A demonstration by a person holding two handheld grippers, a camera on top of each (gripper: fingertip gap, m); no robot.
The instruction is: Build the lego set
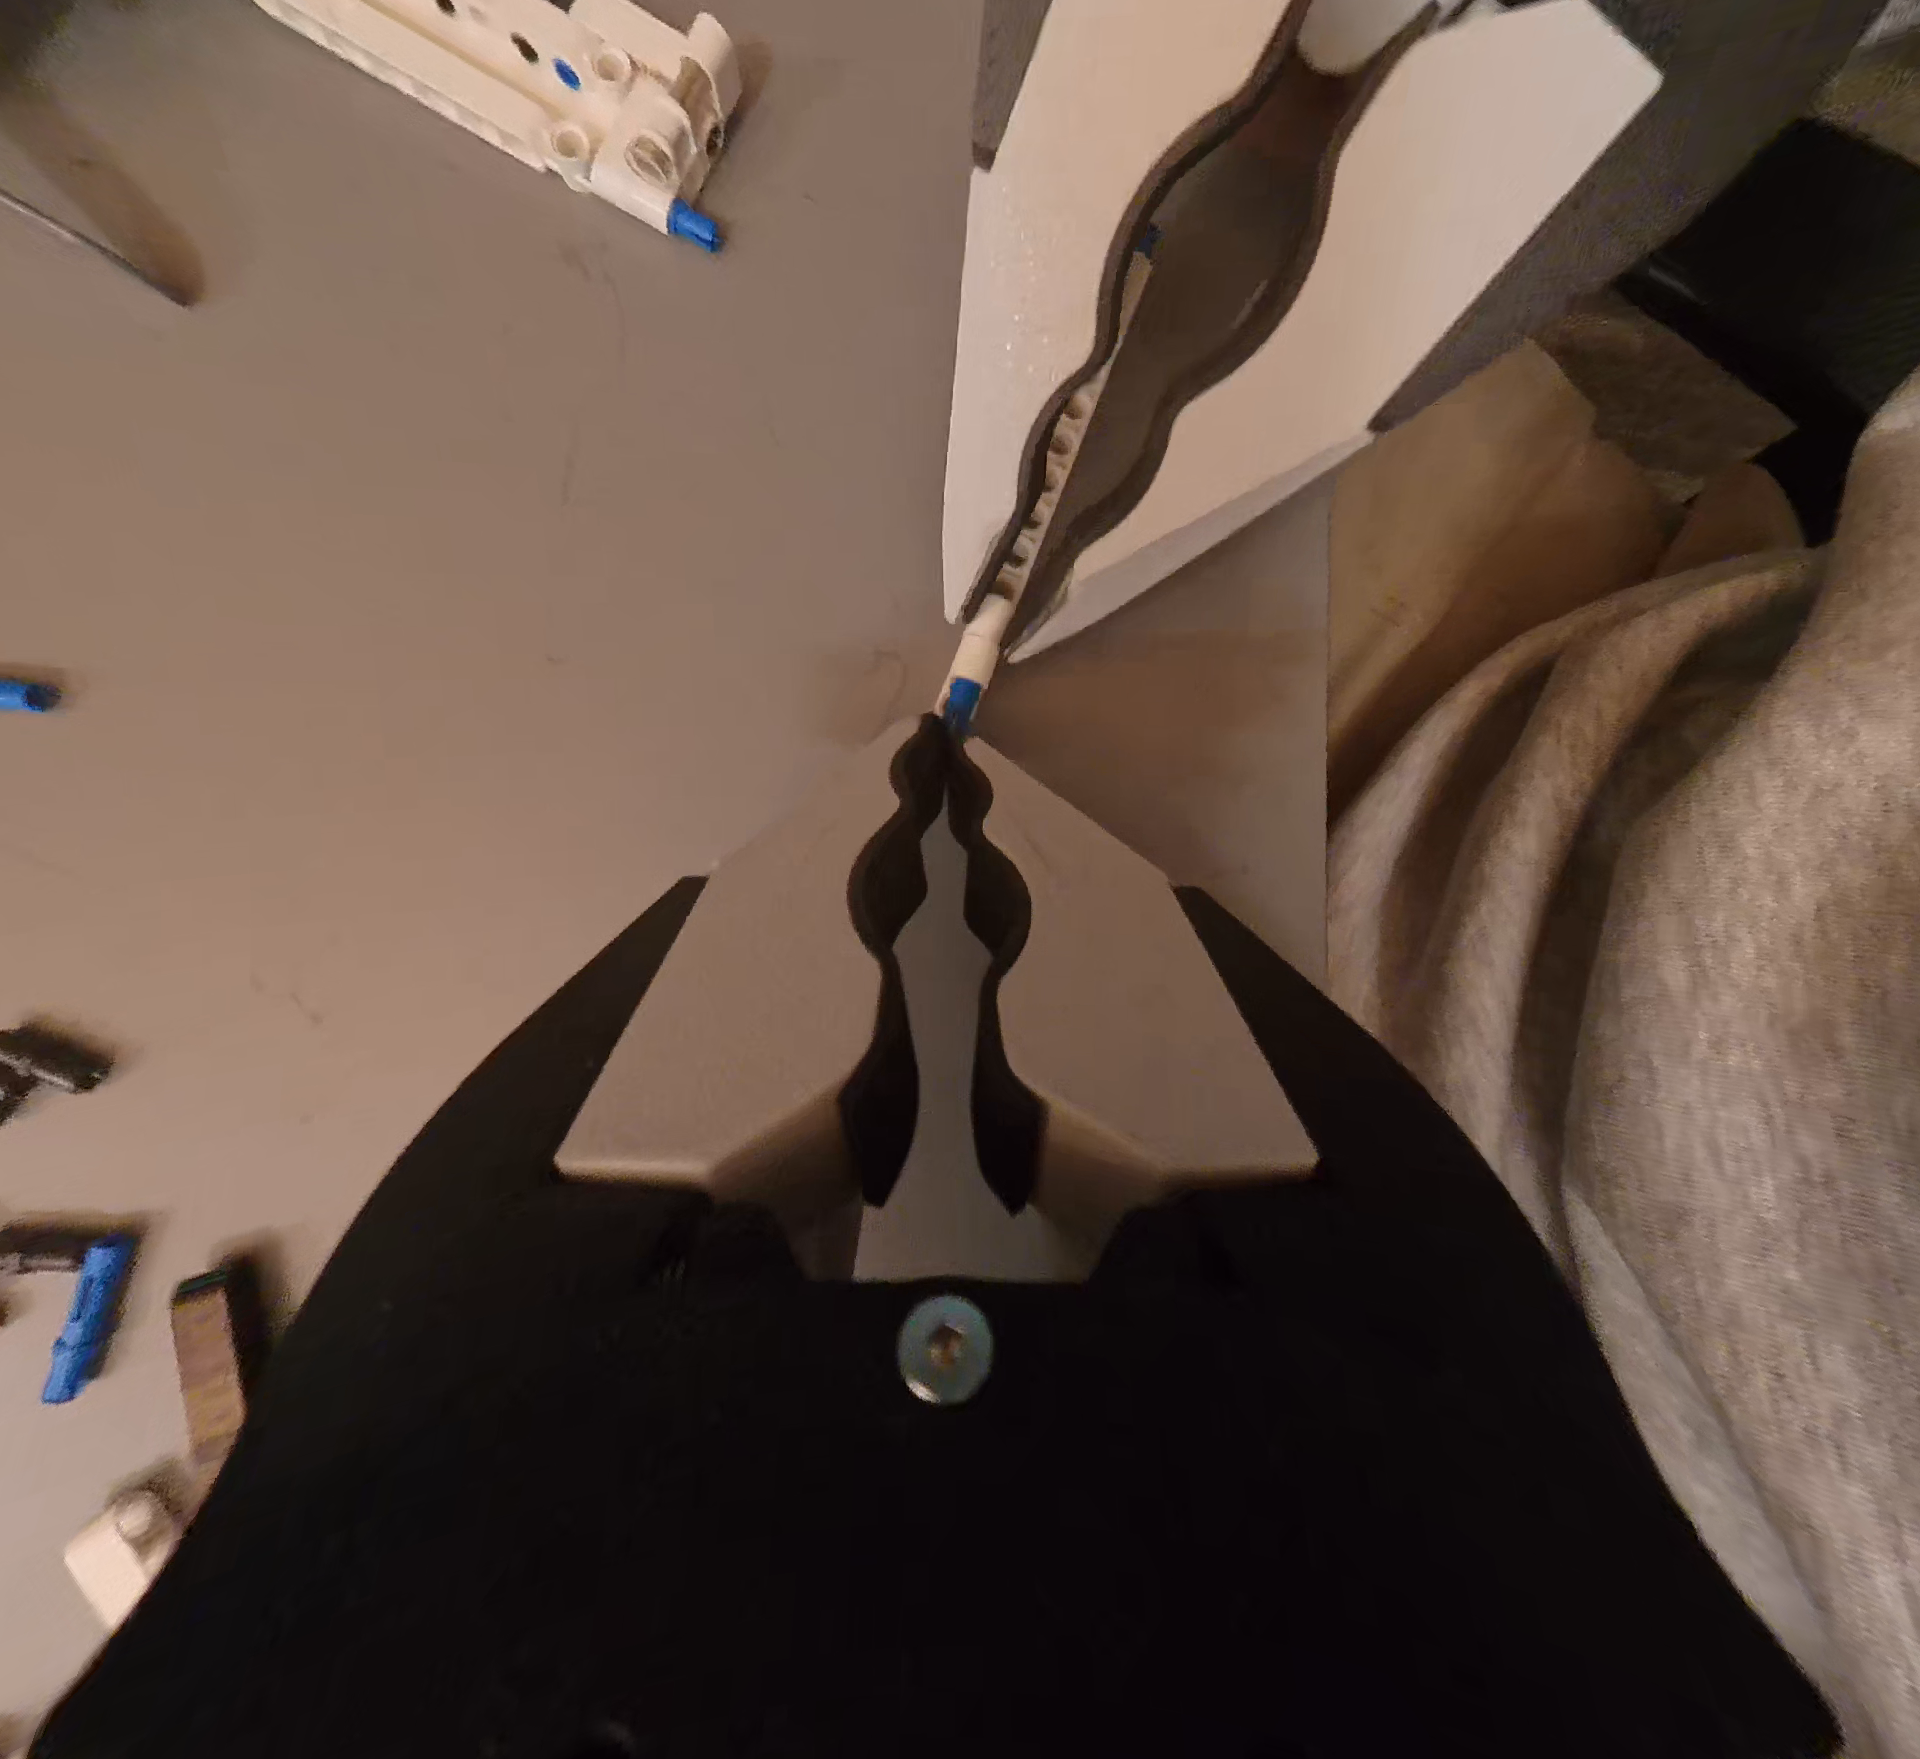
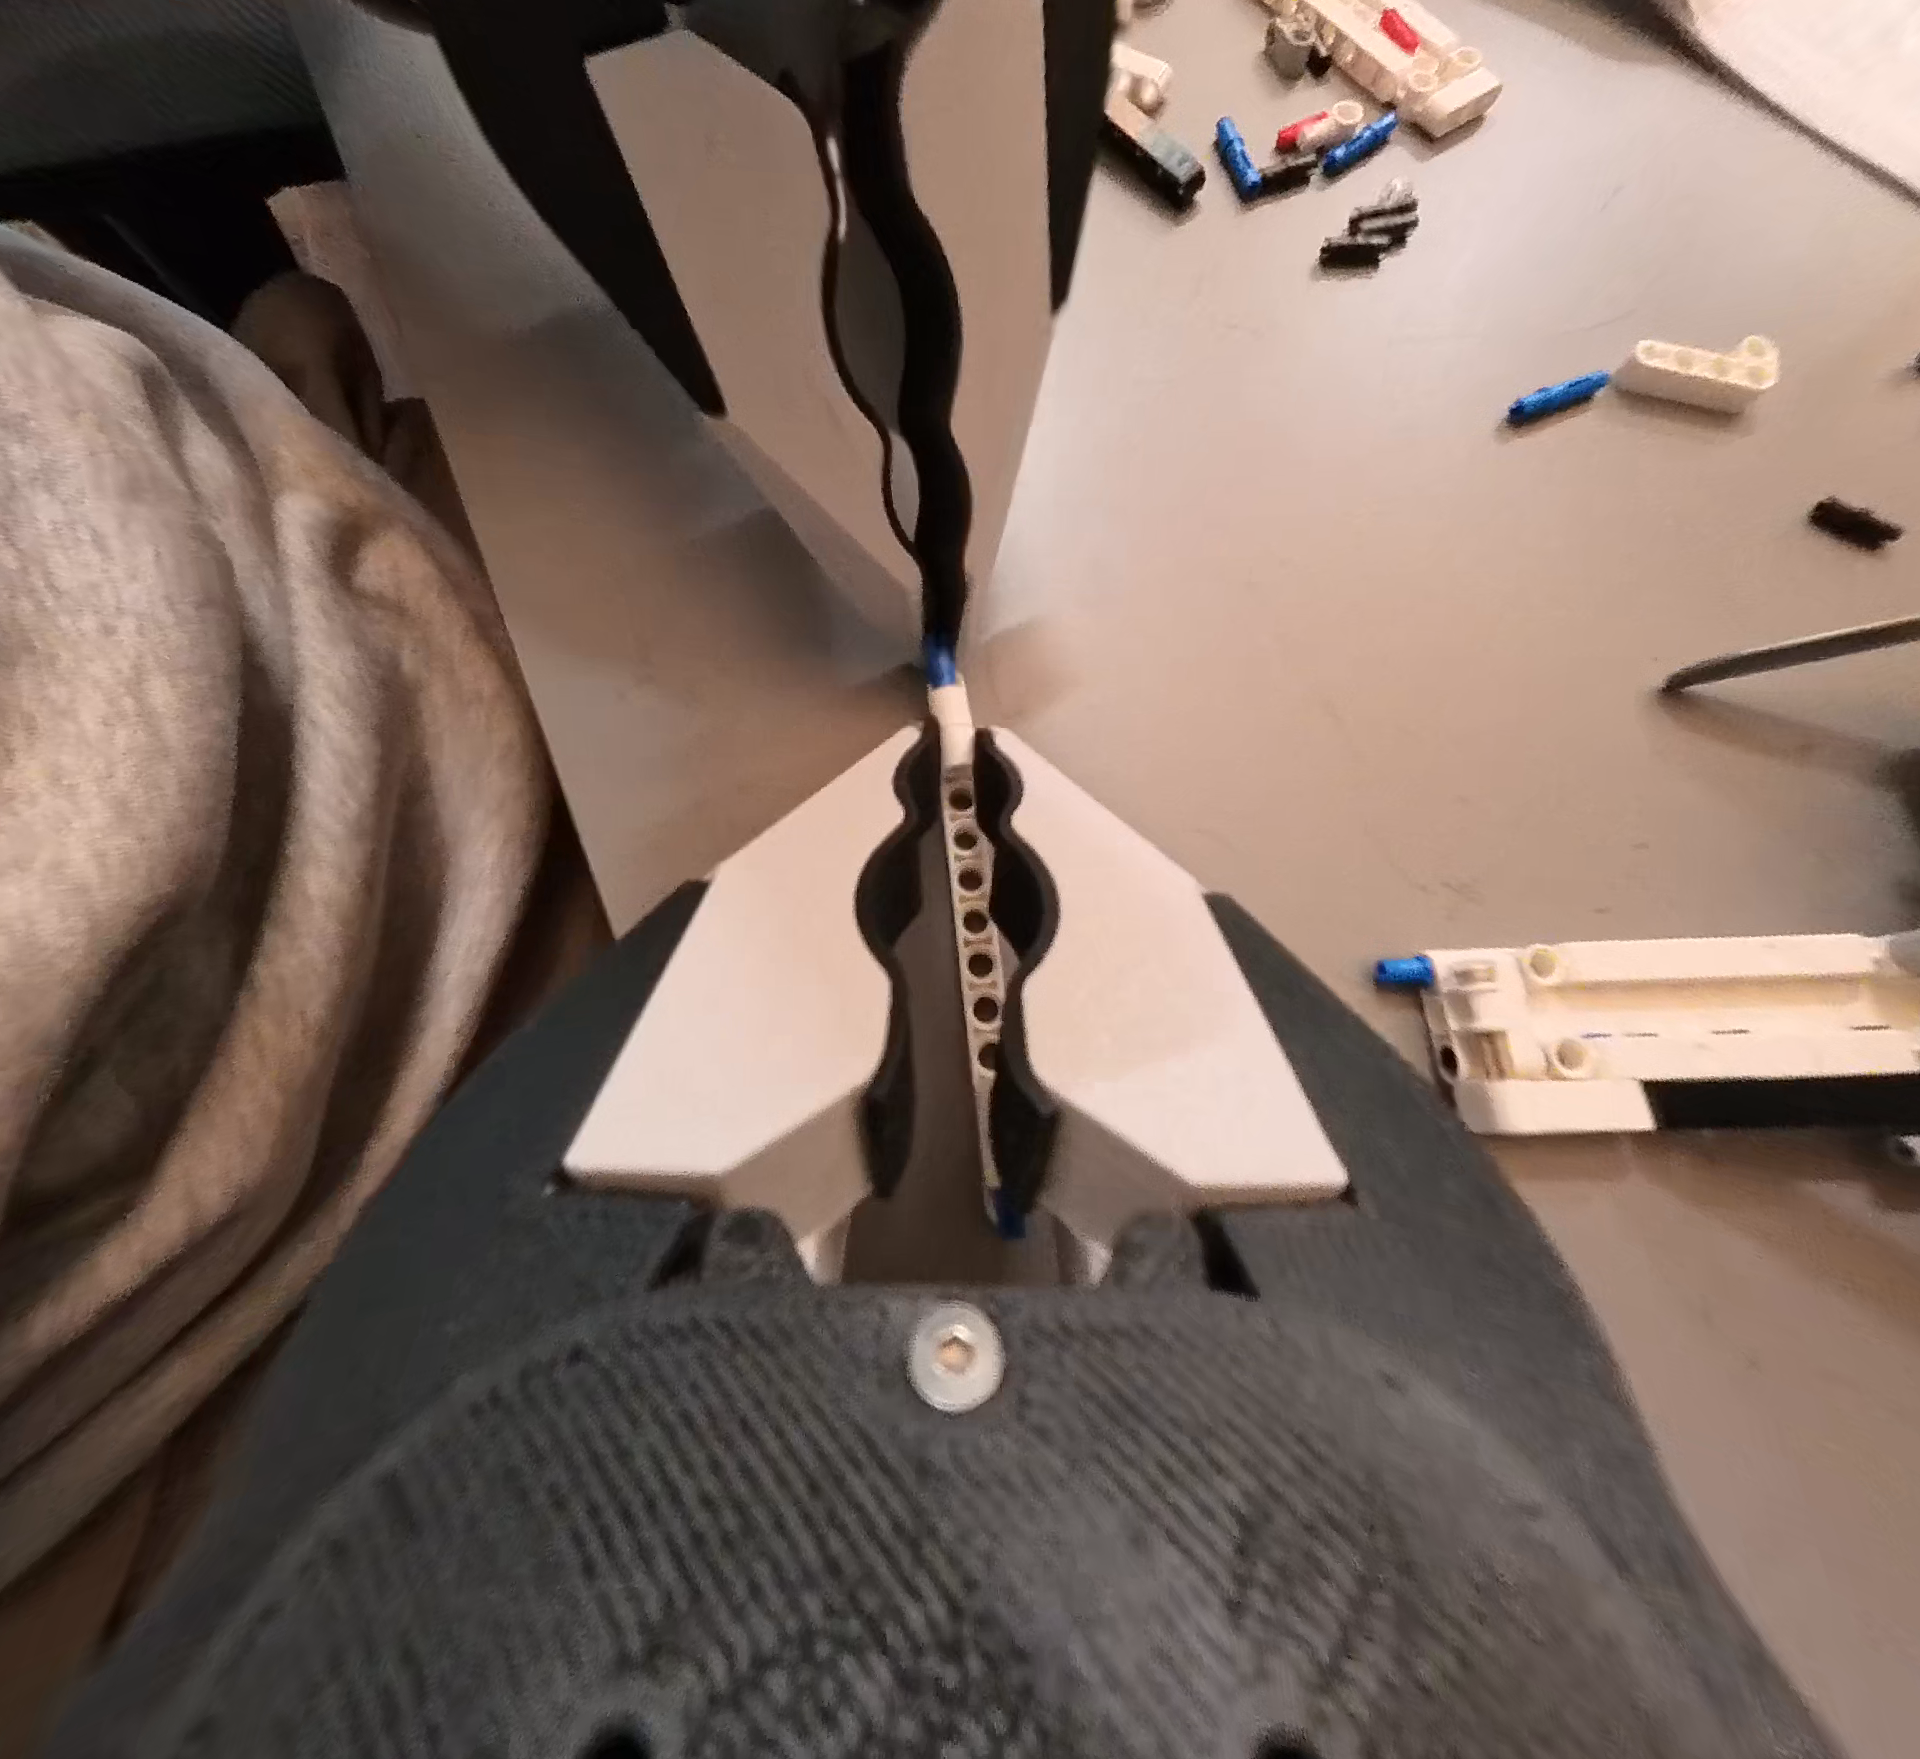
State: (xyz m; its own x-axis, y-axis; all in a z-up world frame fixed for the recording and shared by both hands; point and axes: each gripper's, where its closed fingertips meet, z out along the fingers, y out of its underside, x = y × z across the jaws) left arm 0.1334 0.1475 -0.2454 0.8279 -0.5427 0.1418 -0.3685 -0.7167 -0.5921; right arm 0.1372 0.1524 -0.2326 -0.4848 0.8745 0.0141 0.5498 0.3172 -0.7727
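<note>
My right gripper [image 2: 951, 735] is shut on a white beam with holes [image 2: 971, 920], held lengthwise between its fingers with the end sticking out past the tips. A blue pin [image 2: 938, 665] sits at that end. My left gripper [image 1: 943, 735] is shut on this blue pin [image 1: 962, 699], tip to tip with the right gripper [image 1: 987, 639]. The beam [image 1: 1039, 504] shows edge-on in the left wrist view. Another blue pin [image 2: 1006, 1216] sticks out at the beam's rear end. Both grippers are above the grey table [image 1: 520, 514], near its edge.
A large white assembly [image 2: 1662, 1034] with a blue pin at its end lies on the table; it also shows in the left wrist view [image 1: 416, 16]. Loose blue pins [image 2: 1558, 395], a short white beam [image 2: 1699, 374] and black pieces [image 2: 1855, 525] are scattered about. A person's grey clothing [image 1: 1610, 982] is beside the table edge. Only a small space, under 4 cm, lies between the two pairs of fingers.
</note>
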